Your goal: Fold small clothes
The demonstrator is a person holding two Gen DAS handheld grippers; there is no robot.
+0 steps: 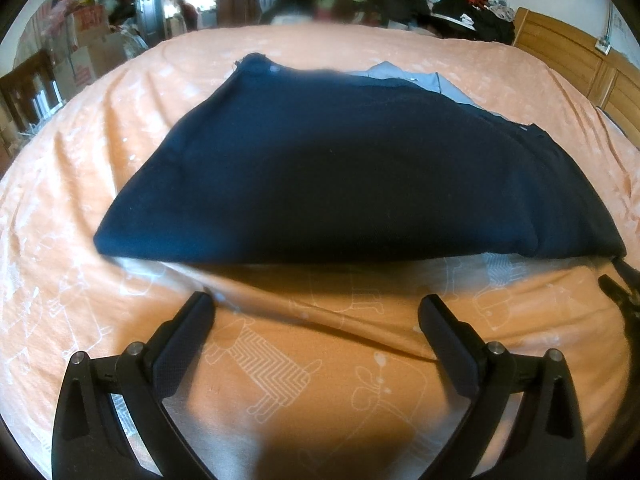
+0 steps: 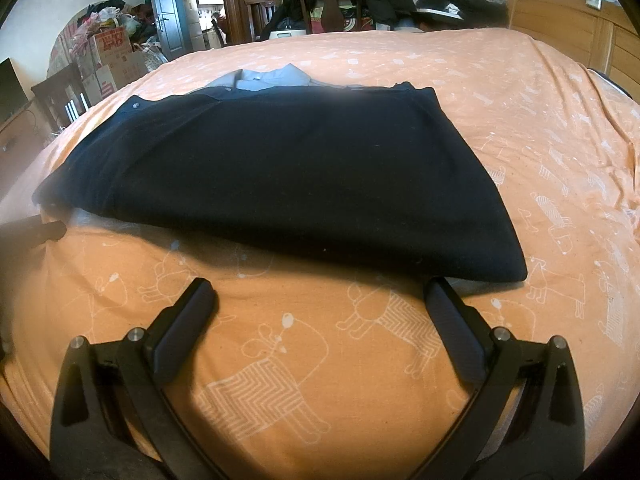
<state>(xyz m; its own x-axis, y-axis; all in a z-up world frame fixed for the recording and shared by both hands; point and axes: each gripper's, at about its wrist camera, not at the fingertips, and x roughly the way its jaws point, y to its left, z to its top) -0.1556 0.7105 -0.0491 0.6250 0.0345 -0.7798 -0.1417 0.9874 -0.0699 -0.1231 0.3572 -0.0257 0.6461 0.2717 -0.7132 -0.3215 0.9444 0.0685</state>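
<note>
Both tools, left tool (image 1: 316, 306) and right tool (image 2: 320, 290), gaped empty before the half-folded navy knit garment (image 1: 340, 168) on the orange bed (image 1: 320, 360); next, probably grasp its near edge.

No legible text, number or brand. Red print marks the cardboard boxes (image 2: 116, 46) stacked left of the dark door (image 2: 168, 8), too blurred to read; the same boxes (image 1: 86, 24) appear blurred in the left wrist view.

left gripper (image 1: 316, 308): fingers spread wide, empty | right gripper (image 2: 320, 292): likewise, seemingly held low
</note>
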